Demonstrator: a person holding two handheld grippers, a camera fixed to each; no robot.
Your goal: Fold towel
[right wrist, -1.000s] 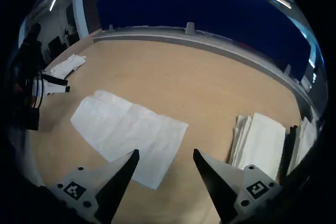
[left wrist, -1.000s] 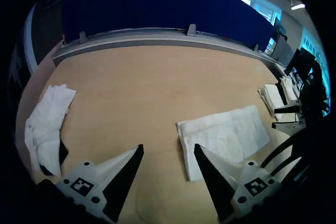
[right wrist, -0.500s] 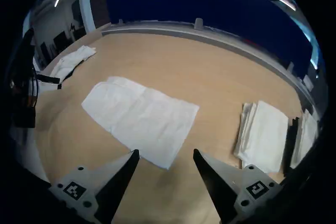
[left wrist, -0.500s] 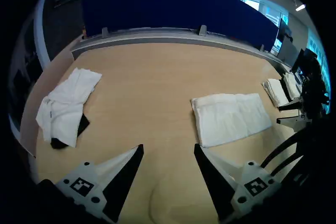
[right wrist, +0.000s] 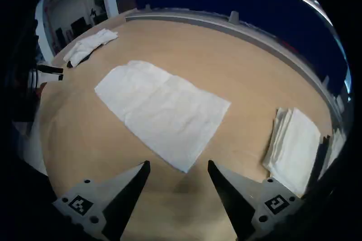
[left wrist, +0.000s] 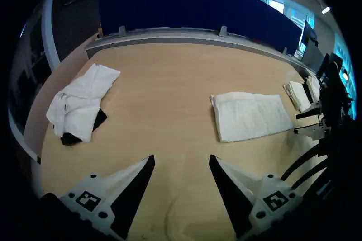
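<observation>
Towel position: the towel (left wrist: 251, 115) is lying flat on the table (left wrist: 172, 73), folded into a long white rectangle, with a crease line running across its middle in the right gripper view (right wrist: 165, 112).
Towel relative to grippers: in the left gripper view it is sitting ahead and to the right of the fingers; in the right gripper view its near corner is lying just ahead of the gap between the fingers. Neither gripper is touching it.
Left gripper: the left gripper (left wrist: 181, 157) is hovering over bare tabletop, its jaws standing wide apart and holding nothing.
Right gripper: the right gripper (right wrist: 178, 163) is hovering above the table (right wrist: 253, 73), its jaws likewise spread apart and empty.
Folded stack: a folded stack (right wrist: 294, 144) of white towels is resting to the right of the towel, well apart from it (left wrist: 298, 95).
Crumpled cloth: a crumpled cloth (left wrist: 81, 103) is lying near the table's left edge, partly covering a dark item (left wrist: 98, 118); it is also showing far off in the right gripper view (right wrist: 90, 45).
Surroundings: a blue partition (left wrist: 194, 8) is running along the far edge of the table.
</observation>
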